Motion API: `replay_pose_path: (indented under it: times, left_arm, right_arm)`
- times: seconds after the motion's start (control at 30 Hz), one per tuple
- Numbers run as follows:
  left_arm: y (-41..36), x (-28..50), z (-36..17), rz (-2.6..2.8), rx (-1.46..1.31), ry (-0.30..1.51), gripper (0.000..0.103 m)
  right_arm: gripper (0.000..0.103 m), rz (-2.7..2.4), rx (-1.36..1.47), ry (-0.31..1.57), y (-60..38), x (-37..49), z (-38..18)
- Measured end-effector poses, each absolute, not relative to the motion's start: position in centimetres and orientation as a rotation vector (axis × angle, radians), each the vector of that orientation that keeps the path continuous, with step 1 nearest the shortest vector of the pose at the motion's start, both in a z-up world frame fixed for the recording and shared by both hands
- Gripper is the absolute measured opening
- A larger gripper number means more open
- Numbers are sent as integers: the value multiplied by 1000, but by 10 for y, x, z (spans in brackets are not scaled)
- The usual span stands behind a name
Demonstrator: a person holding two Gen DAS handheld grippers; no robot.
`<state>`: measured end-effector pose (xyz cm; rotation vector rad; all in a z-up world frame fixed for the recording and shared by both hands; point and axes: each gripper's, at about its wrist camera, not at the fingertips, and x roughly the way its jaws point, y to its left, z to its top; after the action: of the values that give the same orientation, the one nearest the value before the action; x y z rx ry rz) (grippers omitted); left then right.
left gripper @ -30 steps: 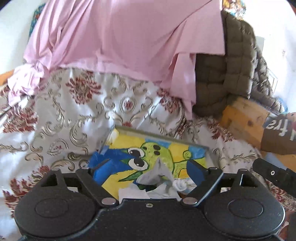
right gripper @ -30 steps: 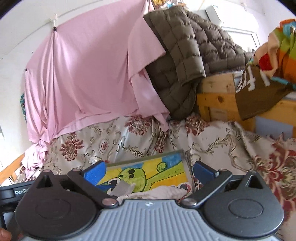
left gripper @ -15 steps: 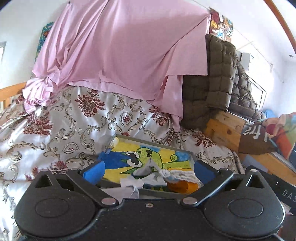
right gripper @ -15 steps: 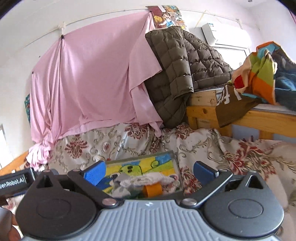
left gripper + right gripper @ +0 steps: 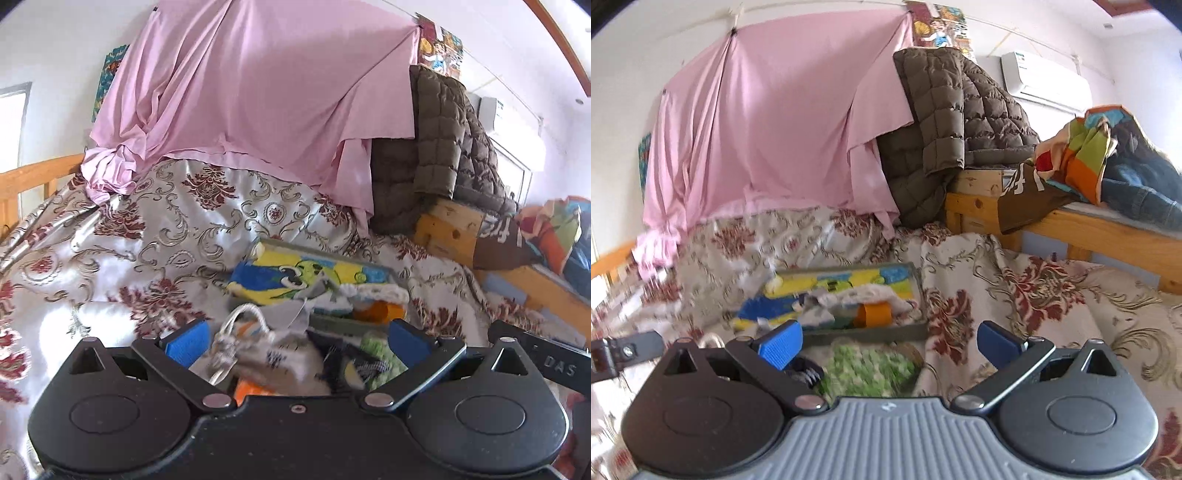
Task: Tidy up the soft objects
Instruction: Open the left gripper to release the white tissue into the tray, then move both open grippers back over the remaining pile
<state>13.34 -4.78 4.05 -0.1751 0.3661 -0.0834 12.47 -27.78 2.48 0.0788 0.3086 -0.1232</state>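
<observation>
Selecting the next soft item appears to be the step in hand.

Left wrist view: the left gripper (image 5: pixel 295 341) stands spread wide, having just been opening, pinching nothing. A loose pile (image 5: pixel 273 354) of small fabric pieces (white, orange, grey, blurred) lies between the pads. At 12 o'clock from it sits the tray (image 5: pixel 388 271), lined with a cartoon print and part-filled with cloth.

Right wrist view: the right gripper (image 5: pixel 886 341) is likewise spread and empty. A green knit piece (image 5: pixel 868 371) lies between its pads, with the tray at 12 o'clock beyond. The next move calls for closing on one piece.
</observation>
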Motion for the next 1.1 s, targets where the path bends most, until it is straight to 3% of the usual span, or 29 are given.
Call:
replay_pose_path:
  times: [0.2,0.47,0.67,1.1]
  left_arm:
    - [-37,107,32,-87,-155,373,102]
    - [-10,72,1,-16,-176,409,102]
    - [-7,71,-6,15,-171,464,102]
    - [-13,82,-19,65,-129,600,102]
  right_arm:
    - [103,-122,81,323,-265,97,14]
    - [103,-71,123,485,-260,90,0]
    - [103,-28,128,623,-253,94,-15]
    - [103,54,132,684,-245,105,-22]
